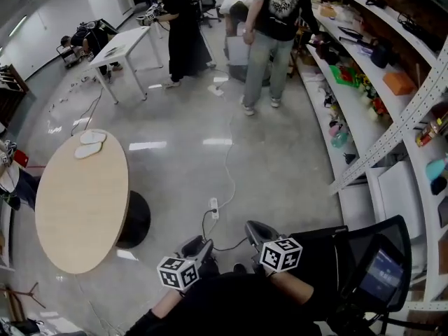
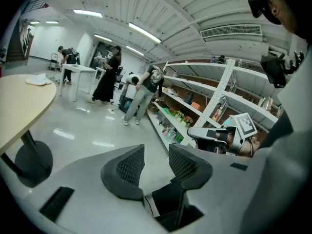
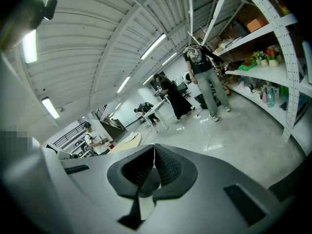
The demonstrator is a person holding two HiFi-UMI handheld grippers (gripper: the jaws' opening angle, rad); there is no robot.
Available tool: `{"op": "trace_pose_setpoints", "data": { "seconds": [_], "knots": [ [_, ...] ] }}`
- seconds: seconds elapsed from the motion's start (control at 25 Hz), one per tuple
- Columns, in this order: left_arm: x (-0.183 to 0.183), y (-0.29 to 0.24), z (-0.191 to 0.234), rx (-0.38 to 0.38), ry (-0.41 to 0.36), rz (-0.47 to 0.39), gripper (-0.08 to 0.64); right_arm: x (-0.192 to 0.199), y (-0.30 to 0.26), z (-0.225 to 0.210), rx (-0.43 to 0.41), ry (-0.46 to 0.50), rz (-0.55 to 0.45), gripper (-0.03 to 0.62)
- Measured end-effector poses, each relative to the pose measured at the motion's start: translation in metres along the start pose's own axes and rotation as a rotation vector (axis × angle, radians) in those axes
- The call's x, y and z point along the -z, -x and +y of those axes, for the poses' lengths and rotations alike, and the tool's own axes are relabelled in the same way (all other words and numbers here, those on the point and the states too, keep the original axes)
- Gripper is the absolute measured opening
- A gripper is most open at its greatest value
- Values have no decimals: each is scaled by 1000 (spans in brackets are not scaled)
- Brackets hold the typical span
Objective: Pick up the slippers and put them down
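Since the slippers lie flat at the far edge of the tabletop, I judge a careless reach could shove them off. Beyond the tabletop's near side, my left hand-held gripper stands wide and empty. The right hand-held gripper, closed on nothing, would only nudge. I can read no writing, only square markers.

Glossy grey floor; oval wooden table; white shelving right.
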State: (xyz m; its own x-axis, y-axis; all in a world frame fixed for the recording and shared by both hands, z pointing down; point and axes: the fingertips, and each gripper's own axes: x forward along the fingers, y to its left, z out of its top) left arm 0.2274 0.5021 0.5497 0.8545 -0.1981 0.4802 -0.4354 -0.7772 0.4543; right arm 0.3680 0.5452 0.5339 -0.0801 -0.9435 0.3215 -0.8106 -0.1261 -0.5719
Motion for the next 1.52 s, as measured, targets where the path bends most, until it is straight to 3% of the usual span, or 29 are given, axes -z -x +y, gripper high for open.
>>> {"op": "trace_pose_setpoints", "data": {
  "seconds": [0.2,0.44,0.76,1.04,1.2,1.52],
  "knots": [
    [-25,-33,20,87,-31,43,170,-17,-19,-16,93,-19,-42,17],
    [-66,-48,66,189,-60,72,170,-33,-65,-3,191,-25,-80,17],
    [-98,-54,140,265,8,93,170,-38,-133,25,270,-7,-50,17],
    [-123,-57,185,260,47,82,170,-48,-177,43,276,23,-18,17],
    [-123,-72,190,260,30,107,170,-53,-195,26,270,-26,-19,17],
    [-177,-119,232,123,38,66,170,-97,-275,-12,146,-39,7,17]
  ]
}}
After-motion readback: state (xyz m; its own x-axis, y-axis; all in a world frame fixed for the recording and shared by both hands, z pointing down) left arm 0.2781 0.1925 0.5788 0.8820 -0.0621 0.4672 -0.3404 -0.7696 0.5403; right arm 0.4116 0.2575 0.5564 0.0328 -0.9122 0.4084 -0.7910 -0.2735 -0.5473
